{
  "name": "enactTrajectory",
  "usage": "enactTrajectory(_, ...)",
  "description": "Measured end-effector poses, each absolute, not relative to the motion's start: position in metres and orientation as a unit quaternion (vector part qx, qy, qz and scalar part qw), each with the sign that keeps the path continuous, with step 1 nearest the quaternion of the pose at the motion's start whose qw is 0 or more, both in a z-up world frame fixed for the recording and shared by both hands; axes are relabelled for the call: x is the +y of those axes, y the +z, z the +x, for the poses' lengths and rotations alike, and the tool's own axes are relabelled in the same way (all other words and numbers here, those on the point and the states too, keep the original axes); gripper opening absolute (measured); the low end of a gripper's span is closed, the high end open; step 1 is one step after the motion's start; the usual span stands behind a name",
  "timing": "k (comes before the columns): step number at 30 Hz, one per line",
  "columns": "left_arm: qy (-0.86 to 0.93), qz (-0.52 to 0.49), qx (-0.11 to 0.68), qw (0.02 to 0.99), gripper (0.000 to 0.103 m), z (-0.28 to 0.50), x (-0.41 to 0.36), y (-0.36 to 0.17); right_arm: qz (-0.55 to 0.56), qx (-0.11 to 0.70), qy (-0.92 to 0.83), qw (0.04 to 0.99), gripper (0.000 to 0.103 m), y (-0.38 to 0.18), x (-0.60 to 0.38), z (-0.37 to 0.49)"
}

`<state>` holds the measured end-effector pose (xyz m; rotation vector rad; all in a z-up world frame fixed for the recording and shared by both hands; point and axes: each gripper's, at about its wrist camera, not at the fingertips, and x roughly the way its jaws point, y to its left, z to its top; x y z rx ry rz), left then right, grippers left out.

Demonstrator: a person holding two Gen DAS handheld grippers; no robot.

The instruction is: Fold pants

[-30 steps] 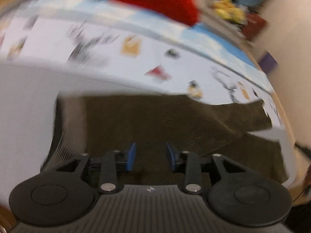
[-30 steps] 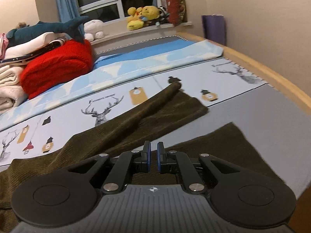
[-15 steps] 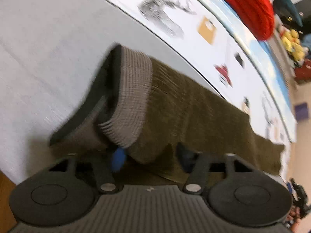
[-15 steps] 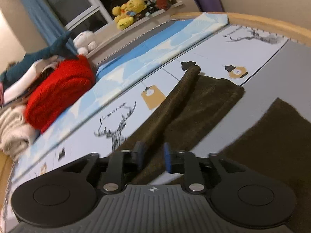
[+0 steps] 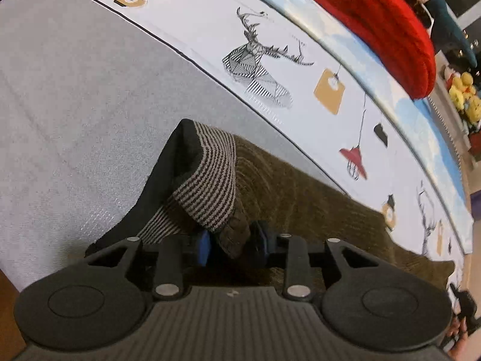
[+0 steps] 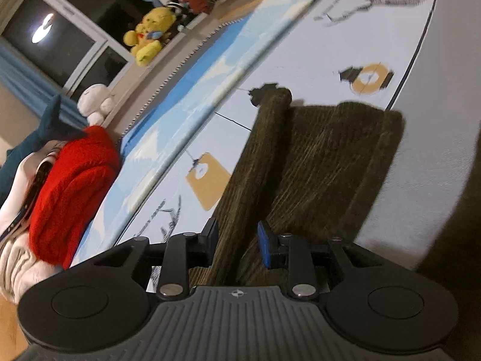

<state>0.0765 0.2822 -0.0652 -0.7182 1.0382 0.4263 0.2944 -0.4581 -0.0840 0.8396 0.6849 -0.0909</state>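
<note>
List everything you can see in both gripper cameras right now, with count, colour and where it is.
pants: one, dark olive, spread on the bed, striped waistband turned up
bedsheet: one, grey, white and blue, deer prints, under the pants
red blanket: one, folded, on the bed's far side
yellow plush: one, window ledge
white plush: one, ledge
teal shark plush: one, on the pile behind the blanket
left gripper: fabric between its fingers
right gripper: straddling a pant leg
</note>
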Motion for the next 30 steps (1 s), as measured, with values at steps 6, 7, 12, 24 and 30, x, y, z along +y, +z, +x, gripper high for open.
enactTrajectory(6, 0.199, -0.32, 0.491, 0.785, 0.035, 0.083, 0.281, -0.069, 0.399, 0.345, -0.044, 0.849, 0.034, -0.107, -0.452, 0.325)
enactTrajectory(7, 0.201, -0.318, 0.494, 0.784, 0.035, 0.083, 0.281, -0.07, 0.399, 0.346, -0.047, 0.848, 0.034, -0.109, -0.451, 0.327)
enactTrajectory(12, 0.202, -0.299, 0.5, 0.787, 0.019, 0.085, 0.278, -0.069, 0.383, 0.336, -0.047, 0.859, 0.01, -0.099, -0.444, 0.334)
enactTrajectory(24, 0.152, -0.287, 0.422, 0.846, 0.011, 0.046, 0.279, -0.012, 0.366, 0.271, -0.067, 0.888, 0.007, 0.034, -0.479, 0.194)
enactTrajectory(30, 0.147, -0.24, 0.469, 0.837, 0.011, 0.016, 0.28, -0.015, 0.369, 0.364, -0.109, 0.848, 0.007, 0.0, -0.51, 0.073)
